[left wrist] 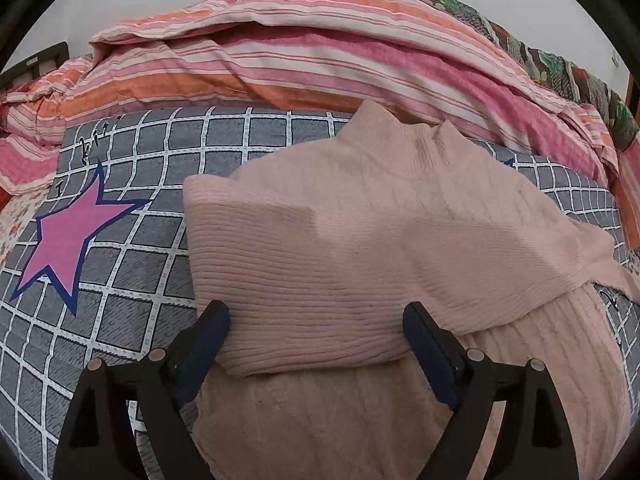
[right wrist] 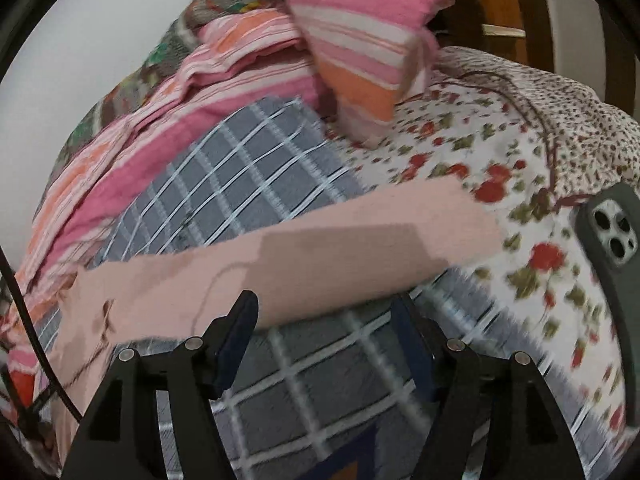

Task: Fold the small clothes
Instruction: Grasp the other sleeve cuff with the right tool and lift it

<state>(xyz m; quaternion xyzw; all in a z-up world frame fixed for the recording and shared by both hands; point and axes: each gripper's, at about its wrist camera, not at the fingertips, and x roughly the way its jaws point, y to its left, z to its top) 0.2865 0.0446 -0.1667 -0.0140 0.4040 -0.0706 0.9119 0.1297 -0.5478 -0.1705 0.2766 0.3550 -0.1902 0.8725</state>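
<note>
A pale pink ribbed knit sweater point(left wrist: 360, 240) lies on a grey checked blanket point(left wrist: 132, 248) with a pink star. Its left side is folded over the body; the collar points away. My left gripper point(left wrist: 316, 316) is open and empty, its fingers either side of the folded edge, just above the sweater. In the right wrist view, a long pink sleeve point(right wrist: 320, 248) stretches across the blanket point(right wrist: 248, 184). My right gripper point(right wrist: 324, 308) is open and empty, right at the sleeve's near edge. That view is motion-blurred.
A rumpled pink and orange striped quilt point(left wrist: 320, 60) is piled behind the blanket. A striped pillow point(right wrist: 368, 32) and a floral sheet point(right wrist: 500, 160) lie to the right. A phone in a dark case point(right wrist: 612, 240) rests on the sheet at far right.
</note>
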